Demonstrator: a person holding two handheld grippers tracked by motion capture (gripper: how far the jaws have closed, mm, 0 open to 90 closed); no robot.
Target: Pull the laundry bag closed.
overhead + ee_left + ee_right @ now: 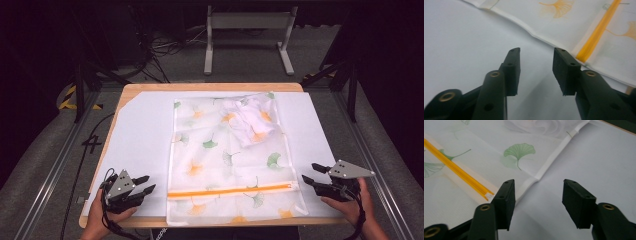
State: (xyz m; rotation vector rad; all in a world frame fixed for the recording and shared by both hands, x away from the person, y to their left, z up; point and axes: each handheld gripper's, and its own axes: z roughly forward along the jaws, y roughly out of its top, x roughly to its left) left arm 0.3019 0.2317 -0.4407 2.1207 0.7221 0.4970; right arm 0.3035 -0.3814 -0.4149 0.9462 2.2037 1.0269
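One mesh laundry bag (pixel 227 160) printed with ginkgo leaves lay flat at the centre of the high view, on a white sheet (pixel 140 140) covering the wooden worktop (pixel 210 87). An orange zipper (pixel 230 191) ran across its lower part, closed along its visible length. A crumpled white garment (pixel 250 120) sat inside the bag, toward its upper right. The left tongs (pixel 145 185) were at the lower left of the frame, just beside the bag's left edge, jaws apart with nothing between them; the left gripper view showed bare sheet in the gap. The right tongs (pixel 311 175) were at the lower right, near the zipper's end, jaws likewise apart and empty; in the right gripper view the bag's hem (pixel 549 162) lay just ahead of them. A person's hand gripped each tool from the bottom edge.
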